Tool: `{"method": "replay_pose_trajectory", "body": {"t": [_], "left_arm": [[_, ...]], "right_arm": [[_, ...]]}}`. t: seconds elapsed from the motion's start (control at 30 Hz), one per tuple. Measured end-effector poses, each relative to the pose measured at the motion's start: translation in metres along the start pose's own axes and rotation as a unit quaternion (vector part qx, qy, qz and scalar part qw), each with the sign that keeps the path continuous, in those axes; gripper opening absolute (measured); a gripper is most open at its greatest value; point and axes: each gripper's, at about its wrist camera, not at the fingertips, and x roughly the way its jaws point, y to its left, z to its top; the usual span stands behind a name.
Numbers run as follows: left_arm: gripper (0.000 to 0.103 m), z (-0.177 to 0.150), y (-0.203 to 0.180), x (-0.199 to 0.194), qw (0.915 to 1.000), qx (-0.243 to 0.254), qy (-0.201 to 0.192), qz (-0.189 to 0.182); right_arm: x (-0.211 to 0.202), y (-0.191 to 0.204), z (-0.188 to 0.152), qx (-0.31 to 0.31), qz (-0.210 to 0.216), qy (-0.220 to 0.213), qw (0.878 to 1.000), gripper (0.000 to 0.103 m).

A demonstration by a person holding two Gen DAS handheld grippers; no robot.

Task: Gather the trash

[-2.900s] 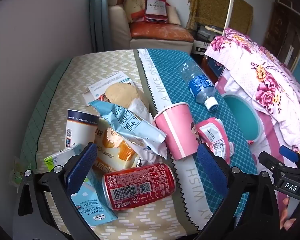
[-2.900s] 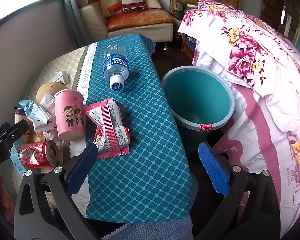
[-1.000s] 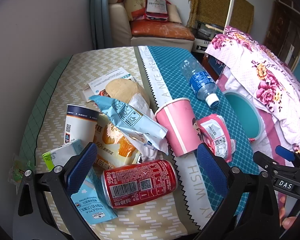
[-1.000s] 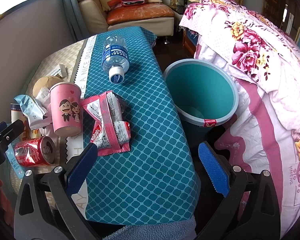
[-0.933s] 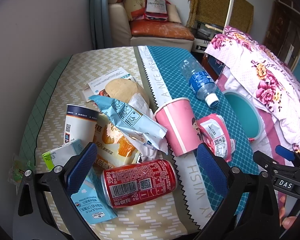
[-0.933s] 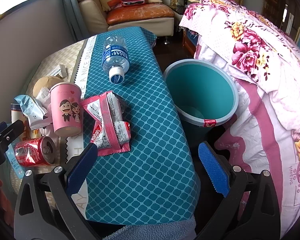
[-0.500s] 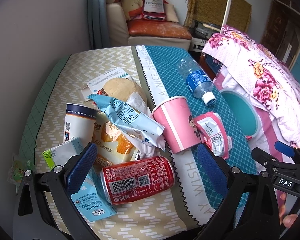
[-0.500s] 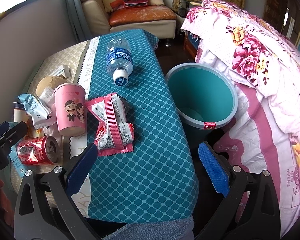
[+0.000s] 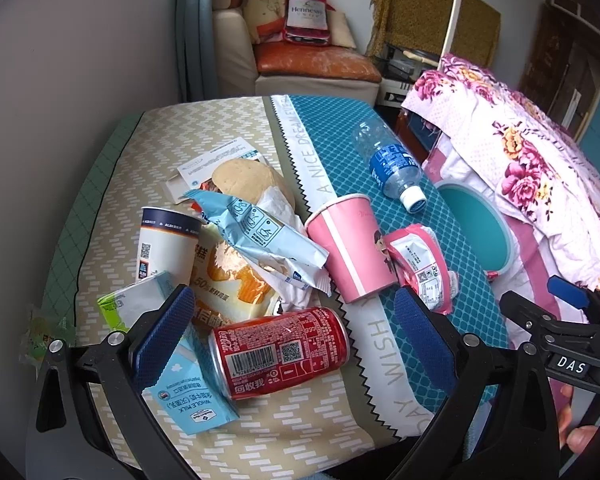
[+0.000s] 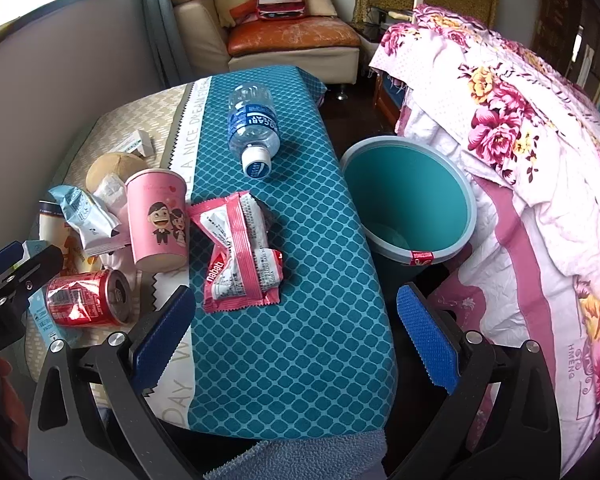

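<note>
Trash covers the table: a red can (image 9: pixel 280 352) lying on its side, a pink paper cup (image 9: pixel 350 248), a pink wrapper (image 10: pixel 238 252), a clear water bottle (image 10: pixel 254 128), a light blue wrapper (image 9: pixel 260 240), a white cup (image 9: pixel 166 244) and milk cartons (image 9: pixel 192 400). My left gripper (image 9: pixel 294 332) is open, its blue pads straddling the can just above it. My right gripper (image 10: pixel 294 332) is open over the near teal end of the table, short of the pink wrapper. A teal bin (image 10: pixel 410 200) stands on the floor right of the table.
A bed with a flowered pink cover (image 10: pixel 540 160) runs along the right, close to the bin. A sofa seat (image 10: pixel 292 36) with a bagged bottle sits beyond the table. A grey wall (image 9: pixel 80 80) borders the table's left side. A person's fingers (image 9: pixel 576 428) hold the right gripper.
Both grippers have shifted slightly over the table; the right one has edged a little toward the pink wrapper. Both stay open and nothing on the table has moved.
</note>
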Motion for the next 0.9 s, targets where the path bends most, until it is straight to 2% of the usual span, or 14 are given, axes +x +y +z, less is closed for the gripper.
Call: {"method": "replay_pose_trajectory", "body": {"t": [0.2, 0.37, 0.57, 0.63, 0.77, 0.83, 0.9], "left_arm": [[0.099, -0.002, 0.011, -0.004, 0.9999, -0.014, 0.008, 0.003], [0.099, -0.01, 0.037, -0.006, 0.9996, -0.012, 0.024, 0.003], [0.099, -0.037, 0.077, -0.002, 0.9974, -0.023, 0.068, -0.008], [0.099, -0.045, 0.085, 0.003, 0.996, -0.026, 0.084, -0.014], [0.09, -0.049, 0.103, 0.014, 0.9905, -0.07, 0.107, -0.051], [0.087, -0.049, 0.11, 0.017, 0.9874, -0.094, 0.108, -0.069], [0.083, -0.044, 0.114, 0.019, 0.9884, -0.096, 0.097, -0.066]], "right_arm": [[-0.001, 0.007, -0.001, -0.012, 0.009, 0.003, 1.0, 0.097], [0.0, 0.012, 0.002, -0.029, 0.018, 0.008, 0.999, 0.097], [0.007, 0.025, 0.006, -0.069, 0.042, 0.024, 0.996, 0.097], [0.011, 0.035, 0.007, -0.093, 0.055, 0.035, 0.994, 0.097], [0.012, 0.056, 0.008, -0.15, 0.078, 0.04, 0.985, 0.097], [0.011, 0.068, 0.008, -0.183, 0.094, 0.039, 0.978, 0.097], [0.009, 0.083, 0.01, -0.222, 0.111, 0.038, 0.968, 0.097]]}}
